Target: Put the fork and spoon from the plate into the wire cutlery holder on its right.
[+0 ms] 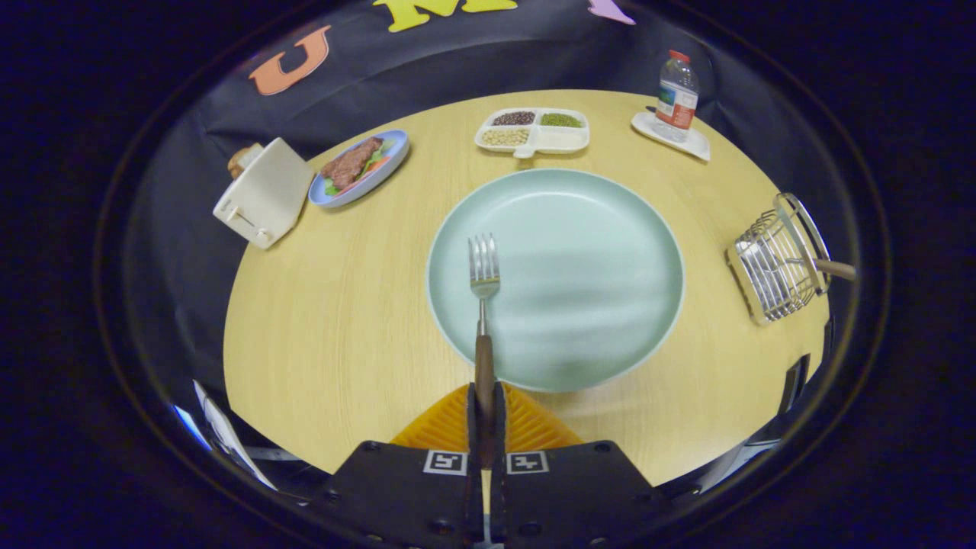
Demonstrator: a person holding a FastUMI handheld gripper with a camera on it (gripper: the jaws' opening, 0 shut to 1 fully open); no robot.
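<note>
My gripper (486,408) is shut on the wooden handle of the fork (483,293), which sticks out straight ahead of the fingers, tines forward, lifted over the left part of the pale green plate (579,229). The plate is bare. To the right of the plate stands the wire cutlery holder (778,259), with a wooden handle (835,268) poking out of its top; this looks like the spoon, its bowl hidden inside the wires.
On the round wooden table (343,305), beyond the plate, sits a divided white dish of beans (534,130). A blue plate with food (358,166) and a white toaster (263,194) stand far left. A water bottle (675,95) on a white coaster stands far right.
</note>
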